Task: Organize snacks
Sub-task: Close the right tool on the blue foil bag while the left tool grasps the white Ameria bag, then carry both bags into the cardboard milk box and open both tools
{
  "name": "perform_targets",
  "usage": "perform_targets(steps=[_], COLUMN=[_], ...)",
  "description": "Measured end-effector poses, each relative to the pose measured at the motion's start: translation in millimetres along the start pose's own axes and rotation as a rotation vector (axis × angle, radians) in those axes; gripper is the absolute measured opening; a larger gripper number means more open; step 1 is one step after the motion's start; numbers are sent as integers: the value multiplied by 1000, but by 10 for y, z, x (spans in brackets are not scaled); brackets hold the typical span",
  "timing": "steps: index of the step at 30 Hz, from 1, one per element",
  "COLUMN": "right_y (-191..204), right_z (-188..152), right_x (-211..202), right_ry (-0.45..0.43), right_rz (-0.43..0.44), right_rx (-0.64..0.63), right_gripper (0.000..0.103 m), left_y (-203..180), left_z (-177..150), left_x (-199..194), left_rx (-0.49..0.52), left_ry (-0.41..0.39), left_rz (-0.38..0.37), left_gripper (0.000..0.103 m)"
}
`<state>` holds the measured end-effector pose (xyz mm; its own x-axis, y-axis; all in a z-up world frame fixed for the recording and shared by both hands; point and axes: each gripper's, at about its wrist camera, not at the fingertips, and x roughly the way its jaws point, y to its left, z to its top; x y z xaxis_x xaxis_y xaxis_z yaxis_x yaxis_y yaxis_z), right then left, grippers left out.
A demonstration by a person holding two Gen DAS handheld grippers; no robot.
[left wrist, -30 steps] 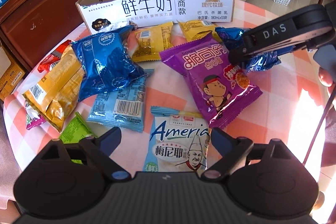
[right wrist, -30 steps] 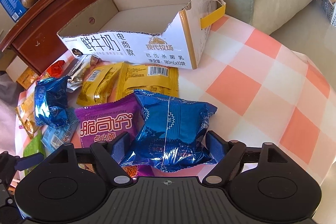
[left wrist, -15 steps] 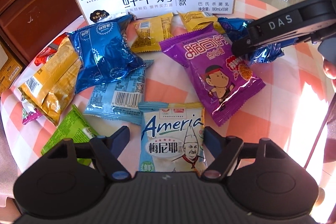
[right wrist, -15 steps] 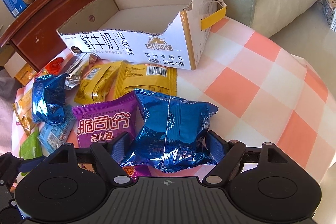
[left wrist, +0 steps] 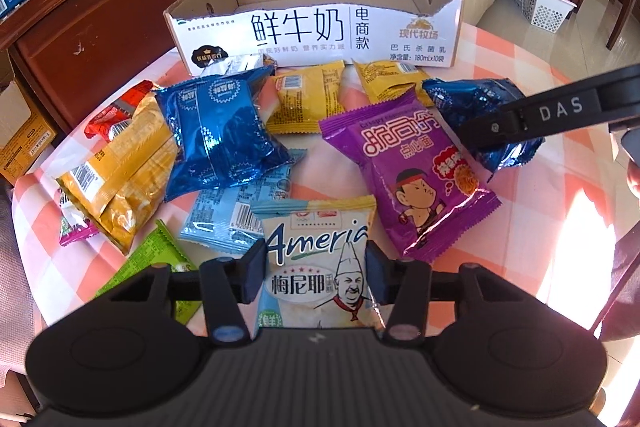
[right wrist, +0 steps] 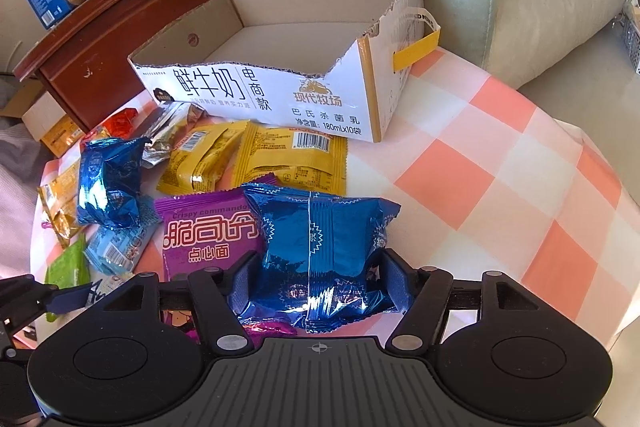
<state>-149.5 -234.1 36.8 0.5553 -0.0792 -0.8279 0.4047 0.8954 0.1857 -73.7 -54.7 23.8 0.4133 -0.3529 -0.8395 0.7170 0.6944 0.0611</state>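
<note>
Right up close, the left gripper (left wrist: 316, 269) has just been closing its jaws, and they now press on both sides of a white snack pack with a chef drawn on it (left wrist: 316, 259). A green pack (left wrist: 148, 263) and a light blue pack (left wrist: 236, 215) lie just beside it on the left. A purple pack (left wrist: 408, 171) lies just beside it on the right.

Over on the other side, the right gripper (right wrist: 318, 279) has been closing its jaws too, and they now squeeze a shiny blue pack (right wrist: 320, 247). That pack rests partly on the purple one.

A bit farther, another shiny blue pack (left wrist: 216, 135) sits on top of a big yellow pack (left wrist: 116, 179). Two smaller yellow packs (right wrist: 256, 159) lie flat behind the purple one, with a silver pack (right wrist: 168, 131) and a red pack (left wrist: 112, 111) nearby.

All of these lie on a table with a pink and white checked cloth (right wrist: 500, 187).

Behind the packs stands an open cardboard box (right wrist: 280, 83). Nothing lies inside it. Past the box are a brown wooden cabinet (left wrist: 120, 15) and a pale green couch (right wrist: 540, 7).
</note>
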Motion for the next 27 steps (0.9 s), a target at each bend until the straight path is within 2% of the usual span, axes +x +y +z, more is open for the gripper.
perform_targets(steps=[8, 17, 27], right_y=[135, 208, 176], right_z=[33, 207, 508], right_x=[-227, -418, -394], right_ry=[-56, -136, -223], right_rz=[26, 61, 59], right_rx=[-103, -213, -204], right_gripper=[65, 65, 65], left_y=[67, 309, 443], left_z=[181, 468, 873], left_x=[-175, -331, -328], left_rx=[-16, -94, -113], left_ry=[-72, -146, -215], left_rz=[59, 29, 36], left_gripper=[49, 49, 49])
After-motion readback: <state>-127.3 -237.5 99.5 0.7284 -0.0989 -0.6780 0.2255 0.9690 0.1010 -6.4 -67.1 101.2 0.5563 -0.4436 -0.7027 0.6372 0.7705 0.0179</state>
